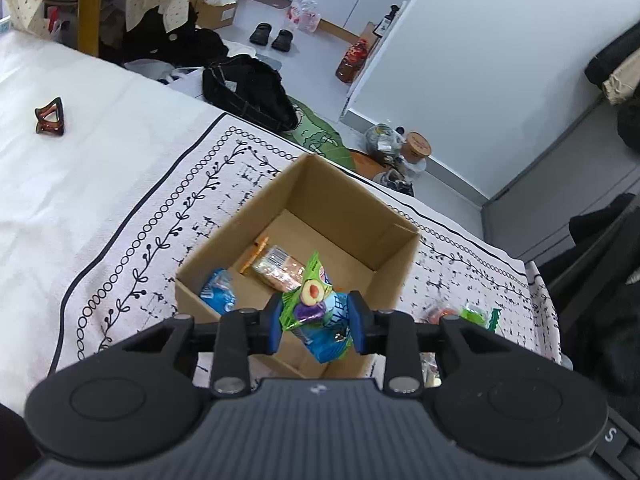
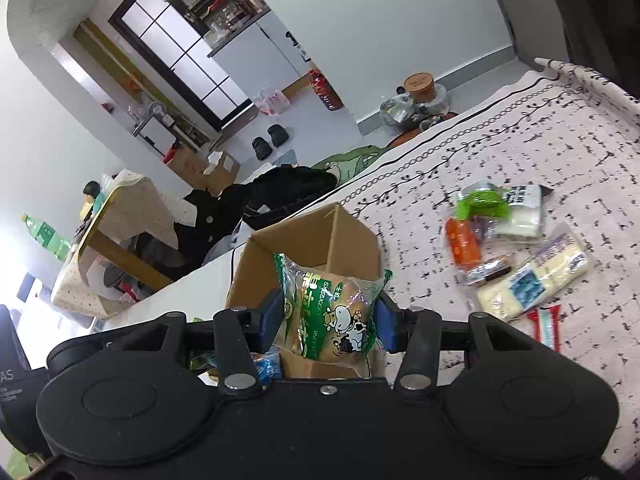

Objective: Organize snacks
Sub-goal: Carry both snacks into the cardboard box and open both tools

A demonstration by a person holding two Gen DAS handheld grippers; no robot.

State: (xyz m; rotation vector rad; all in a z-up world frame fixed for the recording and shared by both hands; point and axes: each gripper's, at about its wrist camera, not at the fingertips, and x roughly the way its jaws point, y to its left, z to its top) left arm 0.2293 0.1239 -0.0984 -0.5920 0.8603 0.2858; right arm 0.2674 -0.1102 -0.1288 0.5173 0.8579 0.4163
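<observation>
Here, a green snack packet (image 1: 308,300) sits pinched in the left gripper (image 1: 316,326) above the cardboard box (image 1: 340,196) at lower centre; the right gripper (image 2: 326,326) clamps a cow-printed bread bag (image 2: 336,320), seemingly over the same box. Loose snacks (image 2: 516,248) lie right on the patterned cloth (image 2: 540,128).

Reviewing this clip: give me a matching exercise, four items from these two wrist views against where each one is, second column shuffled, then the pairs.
Items
1. green fruit packet
2. cow-print bread bag
3. orange snack pack
4. brown hair clip

Places
A. on the plain white cloth, far from the cardboard box
B. between the right gripper fingers
C. among loose snacks on the patterned cloth
D. between the left gripper fingers, over the box

Pairs: 1-D, 2-B, 3-C, 4-A
</observation>
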